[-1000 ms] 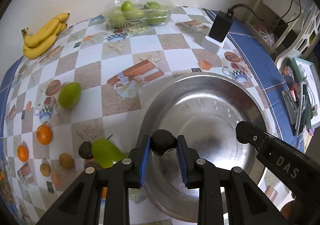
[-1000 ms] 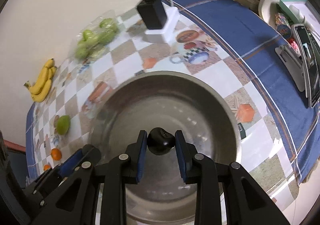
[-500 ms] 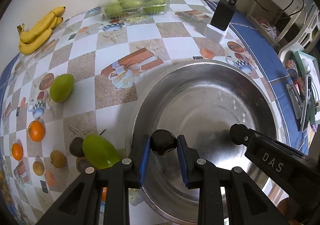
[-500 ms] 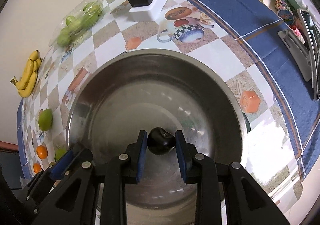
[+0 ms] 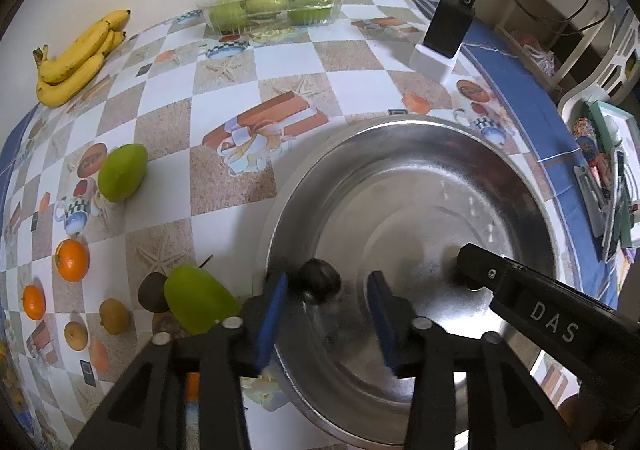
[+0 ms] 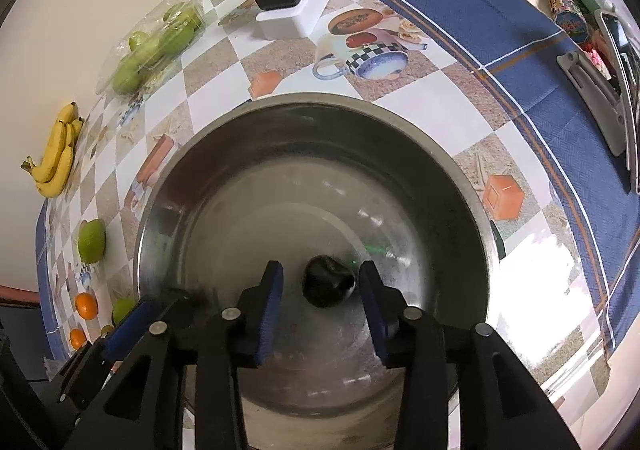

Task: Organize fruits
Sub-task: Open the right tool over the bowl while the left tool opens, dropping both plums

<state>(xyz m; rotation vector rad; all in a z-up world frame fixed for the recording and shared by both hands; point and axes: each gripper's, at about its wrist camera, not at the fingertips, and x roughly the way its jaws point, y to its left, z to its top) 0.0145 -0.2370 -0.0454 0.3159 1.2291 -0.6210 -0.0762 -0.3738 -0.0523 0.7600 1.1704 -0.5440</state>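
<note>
A steel bowl [image 5: 400,122] stands on the checked tablecloth, and both grippers hang over it pointing steeply down. My left gripper [image 5: 326,306] has its jaws opening; a small dark round fruit [image 5: 320,280] sits loose between the blue pads, nearer the left one and blurred. In the right wrist view my right gripper [image 6: 321,290] is also opening over the bowl [image 6: 304,98], with another dark fruit [image 6: 328,286] free between its pads, low in the bowl. The right gripper's body [image 5: 540,314] shows at the lower right of the left wrist view.
Left of the bowl lie two green mangoes [image 5: 120,172] [image 5: 196,298], oranges [image 5: 72,260], small brown fruits [image 5: 114,316] and a dark fruit [image 5: 152,292]. Bananas [image 5: 76,58] and a clear tray of green fruit [image 5: 272,6] lie by the wall. A black charger [image 5: 444,34] stands behind the bowl.
Both grippers were shut on a dark fruit each; now both sets of jaws have spread and the fruits sit loose between the pads, lower toward the bowl.
</note>
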